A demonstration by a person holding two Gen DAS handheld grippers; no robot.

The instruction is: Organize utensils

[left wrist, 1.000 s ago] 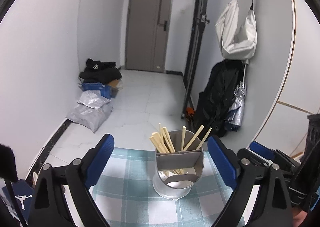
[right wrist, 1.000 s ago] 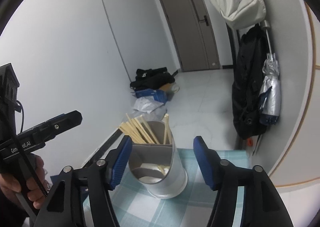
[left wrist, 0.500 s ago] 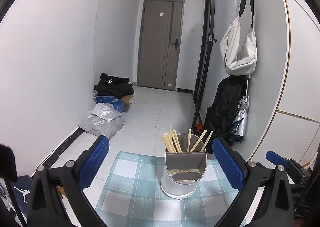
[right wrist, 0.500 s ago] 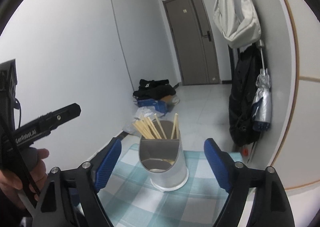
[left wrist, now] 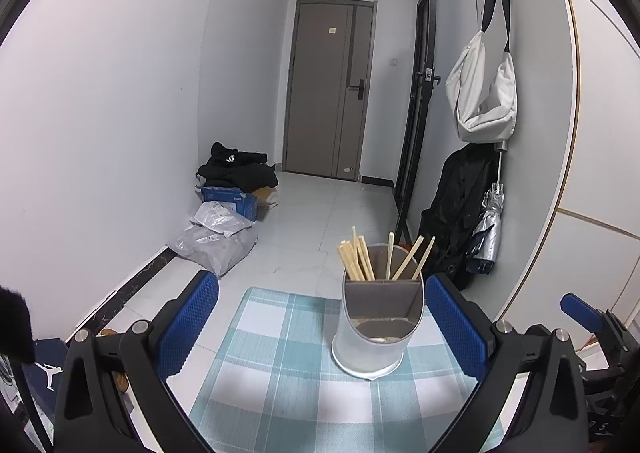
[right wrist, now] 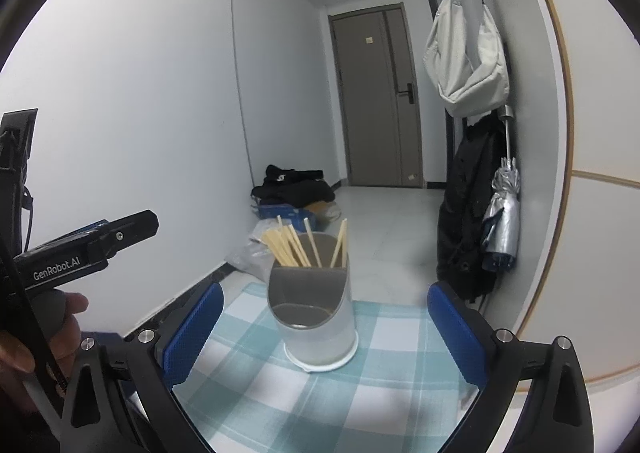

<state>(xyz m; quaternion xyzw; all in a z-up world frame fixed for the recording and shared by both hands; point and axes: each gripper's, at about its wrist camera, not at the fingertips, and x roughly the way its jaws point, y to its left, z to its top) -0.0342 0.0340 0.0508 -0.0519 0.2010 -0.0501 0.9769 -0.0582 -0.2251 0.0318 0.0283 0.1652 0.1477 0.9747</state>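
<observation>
1. I saw one holder (left wrist: 378, 327) on one checked cloth (left wrist: 280, 381).
2. The holder had two compartments; all the chopsticks (left wrist: 358, 259) stood in the back one. I counted about nine, though the left bunch overlapped too much to be sure.
3. I held two grippers: left (left wrist: 322, 327) and right (right wrist: 324, 333), each with two blue pads.
4. I saw one door (left wrist: 328, 89), one white bag (left wrist: 482, 93), one umbrella (left wrist: 490, 229).

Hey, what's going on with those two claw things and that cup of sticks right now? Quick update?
Left gripper open, empty. Right gripper open, empty. Chopsticks upright in rear compartment of holder on checked cloth. Nothing in the way.
</observation>
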